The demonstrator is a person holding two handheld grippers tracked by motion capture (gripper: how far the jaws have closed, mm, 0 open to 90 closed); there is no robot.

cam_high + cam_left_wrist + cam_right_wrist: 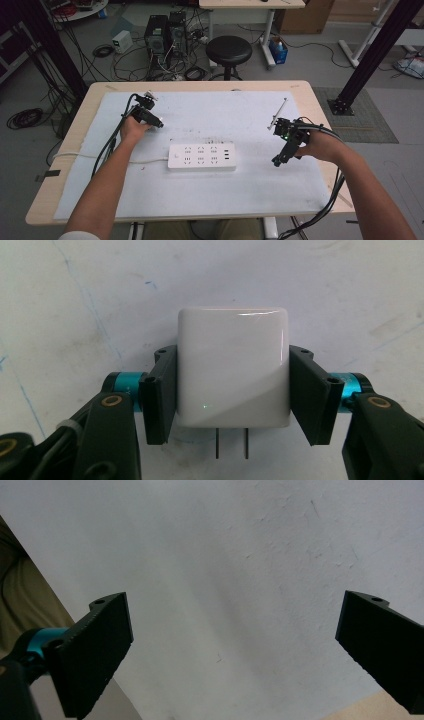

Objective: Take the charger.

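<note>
Grip is on: the left gripper (233, 400) has its two black pads pressed flat against opposite sides of the white charger plug (233, 372), near the desk's (300, 90) back-left corner, prongs pointing toward the camera. Small, rigid and light, its glossy shell looks slippery, so flat side faces seem the right hold. The right gripper (235, 645) stands wide open, holding nothing, near the desk's right edge.

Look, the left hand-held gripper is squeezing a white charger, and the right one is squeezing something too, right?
Not quite. The left hand-held gripper does clamp the white charger, but the right hand-held gripper is open with nothing between its jaws, as the right gripper view shows.
</note>
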